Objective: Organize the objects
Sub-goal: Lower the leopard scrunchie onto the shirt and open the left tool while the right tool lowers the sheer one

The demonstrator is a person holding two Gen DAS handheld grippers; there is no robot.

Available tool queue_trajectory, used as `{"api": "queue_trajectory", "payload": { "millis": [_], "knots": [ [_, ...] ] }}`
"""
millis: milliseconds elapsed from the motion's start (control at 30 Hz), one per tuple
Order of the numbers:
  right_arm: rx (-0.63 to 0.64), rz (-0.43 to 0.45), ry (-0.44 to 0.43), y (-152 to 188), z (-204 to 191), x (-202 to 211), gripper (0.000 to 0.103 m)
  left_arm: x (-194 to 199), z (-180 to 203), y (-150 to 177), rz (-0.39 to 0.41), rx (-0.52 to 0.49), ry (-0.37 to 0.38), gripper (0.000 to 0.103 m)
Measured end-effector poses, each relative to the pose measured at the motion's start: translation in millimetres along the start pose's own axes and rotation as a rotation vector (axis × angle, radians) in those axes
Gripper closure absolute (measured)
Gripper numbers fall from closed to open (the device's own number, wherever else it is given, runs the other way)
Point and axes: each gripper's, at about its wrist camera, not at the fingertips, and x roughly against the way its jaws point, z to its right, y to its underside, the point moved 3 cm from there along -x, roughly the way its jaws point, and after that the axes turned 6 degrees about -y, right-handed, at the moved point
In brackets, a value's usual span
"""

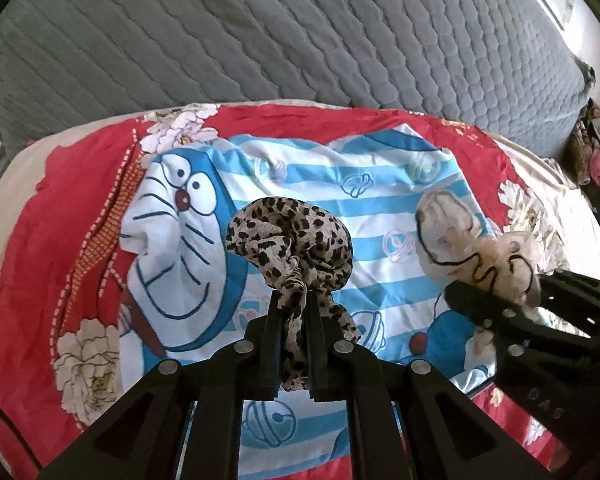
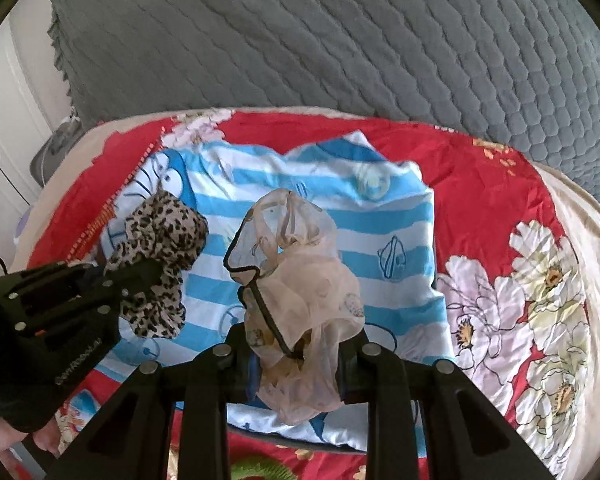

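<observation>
Hand-held gripper [image 1: 292, 304] over striped cloth [image 1: 340, 184] on red quilt [image 1: 52, 216].

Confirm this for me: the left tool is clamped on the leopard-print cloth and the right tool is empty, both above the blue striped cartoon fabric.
Not quite: the right tool is shut on a sheer beige cloth, as the right wrist view shows. The left tool does clamp the leopard-print cloth, above the blue striped cartoon fabric.

Bunched leopard-print cloth [image 1: 290, 240] and sheer beige cloth [image 2: 300, 280] hang over the blue-striped cartoon fabric [image 1: 340, 200].
</observation>
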Motion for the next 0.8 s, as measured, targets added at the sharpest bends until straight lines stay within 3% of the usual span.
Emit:
{"api": "queue_trajectory", "payload": {
  "millis": [400, 800],
  "knots": [
    [-0.024, -0.069, 0.009, 11.5, 10.8, -38.4, 0.075, -29.1, 9.0, 12.8, -0.038, -0.021, -0.003, 0.094],
    [-0.036, -0.083, 0.027, 10.6, 18.2, -51.4, 0.074, -36.3, 5.5, 17.0, -0.042, -0.02, -0.009, 0.09]
  ]
}}
